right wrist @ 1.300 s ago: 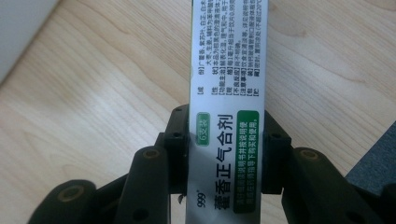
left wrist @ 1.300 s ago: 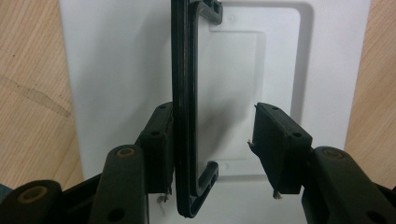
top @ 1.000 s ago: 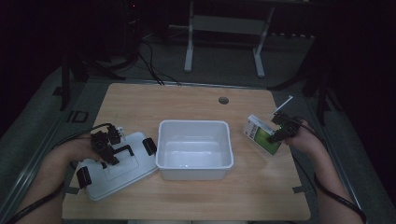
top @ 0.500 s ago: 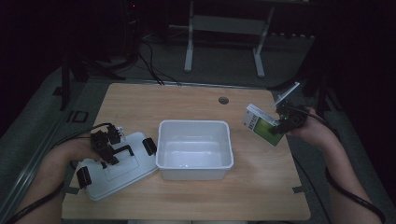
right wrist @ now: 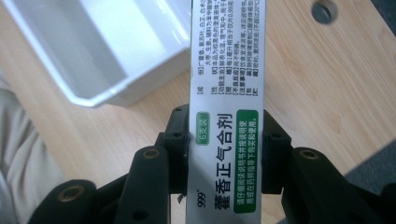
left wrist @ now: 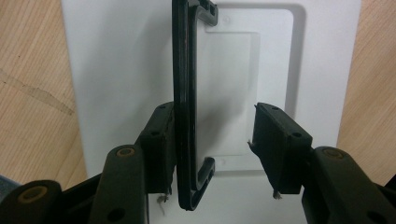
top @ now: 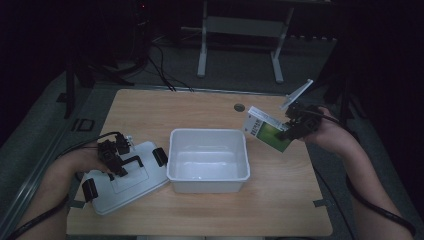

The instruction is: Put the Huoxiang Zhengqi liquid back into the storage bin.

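The right gripper (top: 289, 131) clamps a slim cardboard medicine box (top: 266, 132), glossy white and green with printed text, tilted in the air just right of the smooth white plastic tub (top: 208, 181). The left gripper (top: 116, 161) rests on the flat white lid (top: 125, 187), jaws apart, one touching its thin black handle (left wrist: 186, 93), not clenched

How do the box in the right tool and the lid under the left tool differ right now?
The medicine box hangs tilted in the air; the white lid lies flat on the table. The right tool clamps the box on both sides; the left tool stands open astride the lid's black handle, one jaw touching it. The box carries green-and-white print; the lid is plain. Both sit beside the white bin.
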`<state>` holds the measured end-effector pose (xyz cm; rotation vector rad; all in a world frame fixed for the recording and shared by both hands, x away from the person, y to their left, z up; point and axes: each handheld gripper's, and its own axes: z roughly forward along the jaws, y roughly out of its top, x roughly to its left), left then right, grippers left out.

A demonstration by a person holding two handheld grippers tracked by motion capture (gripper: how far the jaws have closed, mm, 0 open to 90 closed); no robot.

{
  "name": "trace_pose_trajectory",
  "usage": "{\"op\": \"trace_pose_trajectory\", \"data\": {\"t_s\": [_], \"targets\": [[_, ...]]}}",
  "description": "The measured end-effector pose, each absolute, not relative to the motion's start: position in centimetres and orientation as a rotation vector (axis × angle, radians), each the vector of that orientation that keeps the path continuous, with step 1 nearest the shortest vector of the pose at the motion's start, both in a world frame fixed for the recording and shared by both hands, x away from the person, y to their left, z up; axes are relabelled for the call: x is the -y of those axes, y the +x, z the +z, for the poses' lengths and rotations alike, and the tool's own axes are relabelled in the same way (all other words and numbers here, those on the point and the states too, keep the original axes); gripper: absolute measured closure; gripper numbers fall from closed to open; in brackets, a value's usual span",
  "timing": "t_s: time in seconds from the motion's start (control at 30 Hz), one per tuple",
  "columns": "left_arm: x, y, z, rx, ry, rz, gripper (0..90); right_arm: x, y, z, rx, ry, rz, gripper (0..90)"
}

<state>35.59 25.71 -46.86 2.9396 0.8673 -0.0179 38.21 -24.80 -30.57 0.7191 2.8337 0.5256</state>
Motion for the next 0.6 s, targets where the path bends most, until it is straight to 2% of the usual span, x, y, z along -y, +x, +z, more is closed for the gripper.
{"op": "trace_pose_trajectory", "data": {"t_s": [0.6], "targets": [[-25.5, 35.6, -47.0, -0.865, 2.944, -0.021, 50.6, 17.4, 35.8, -30.1, -2.947, 0.365, 0.584, 63.7]]}}
